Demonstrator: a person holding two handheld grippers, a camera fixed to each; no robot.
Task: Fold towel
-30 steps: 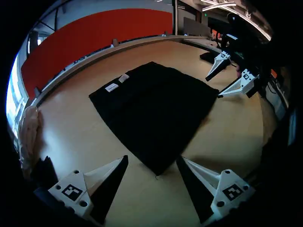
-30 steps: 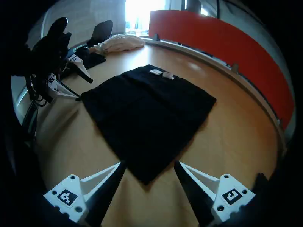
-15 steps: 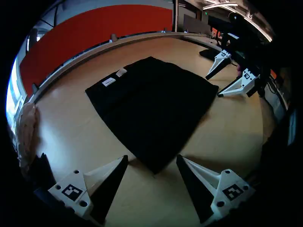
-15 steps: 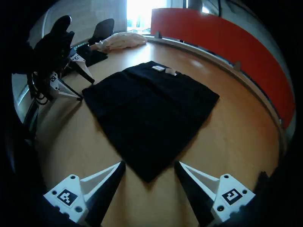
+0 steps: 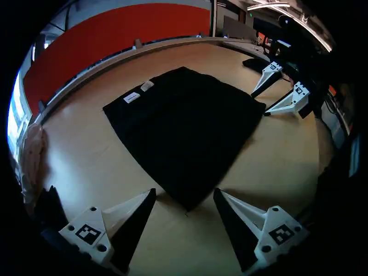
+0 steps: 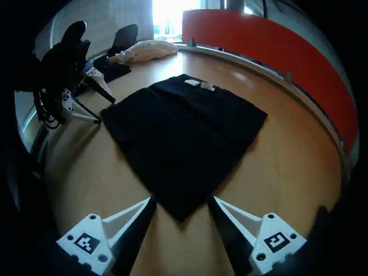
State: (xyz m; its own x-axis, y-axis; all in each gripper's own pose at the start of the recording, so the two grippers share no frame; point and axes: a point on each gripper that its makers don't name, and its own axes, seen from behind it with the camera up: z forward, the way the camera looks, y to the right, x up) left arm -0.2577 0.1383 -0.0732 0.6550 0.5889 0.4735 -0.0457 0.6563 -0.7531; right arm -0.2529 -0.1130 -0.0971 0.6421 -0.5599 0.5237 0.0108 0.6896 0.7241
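Left gripper view: the left gripper (image 5: 184, 192) is pointing low across the wooden table (image 5: 285, 161). Its jaws are standing wide apart, and the near corner of the black towel (image 5: 184, 129) is lying in the gap between the fingers, unpinched.
Right gripper view: the right gripper (image 6: 181, 200) is aiming at another corner of the towel. Its jaws are also standing apart, with that corner's tip sitting between the fingers and nothing clamped.
Towel: it is lying spread flat in the middle of the table, turned so a corner is pointing at each gripper. Two small white tags (image 5: 132, 97) are showing near its far edge.
Other gripper: each view is catching the opposite gripper at a side corner of the towel, fingers apart, tips just beside the cloth's edge.
Surroundings: a red partition (image 5: 115, 32) is running along the table's curved rim, and a pale cloth heap (image 6: 147, 49) is lying at the window end.
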